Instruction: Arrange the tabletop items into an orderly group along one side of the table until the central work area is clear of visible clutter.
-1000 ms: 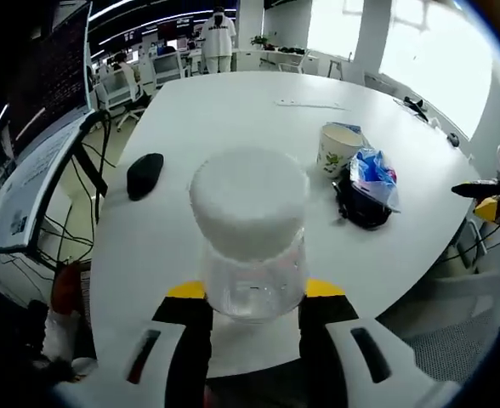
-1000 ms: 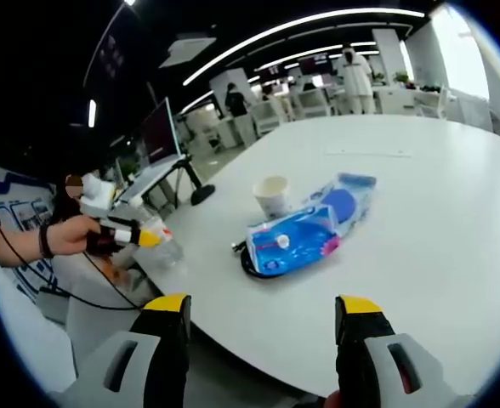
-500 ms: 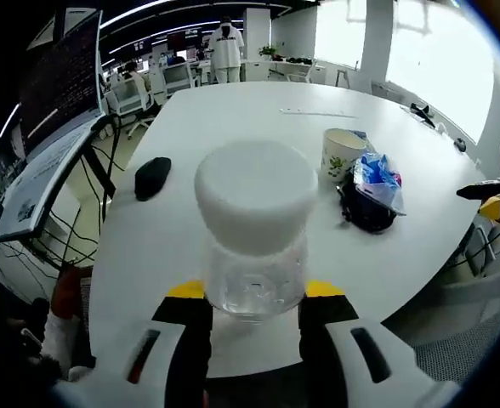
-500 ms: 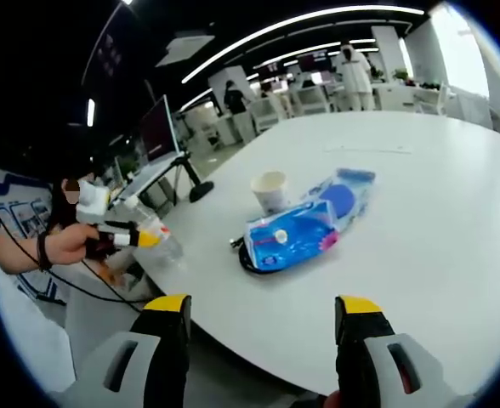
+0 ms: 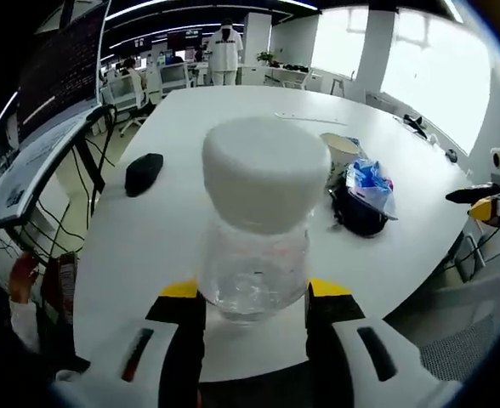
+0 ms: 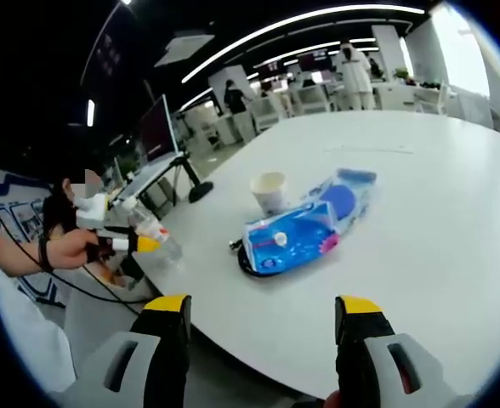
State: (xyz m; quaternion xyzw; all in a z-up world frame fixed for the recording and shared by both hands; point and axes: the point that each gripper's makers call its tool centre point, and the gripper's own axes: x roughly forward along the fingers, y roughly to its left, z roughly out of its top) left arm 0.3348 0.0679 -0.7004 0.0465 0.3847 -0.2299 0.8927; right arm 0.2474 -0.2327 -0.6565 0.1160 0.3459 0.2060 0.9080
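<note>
while the big white worktop is carrying most of the clutter near its far edge, the left gripper is keeping its jaws clamped on a clear jar with a white lid, lifted over the near edge. compared with a second ago the jar is sitting a little higher and larger in the left gripper view, and the worktop behind it has slid, so the hand is carrying the jar rather than setting it down; to my eye the placing step is not yet done, and the jar is still apart from the group it should join.

in the right gripper view, the right gripper is hovering off the worktop edge with its jaws spread wide and nothing between them, much as it was a second ago.

the group itself is lying together: a blue plastic bag resting on a coil of black cable, and just beside them a paper cup standing upright. a black mouse is lying well apart on the other side.

around the worktop an open office is stretching out, with ceiling strip lights, monitors, chairs and a person in white standing far off.
</note>
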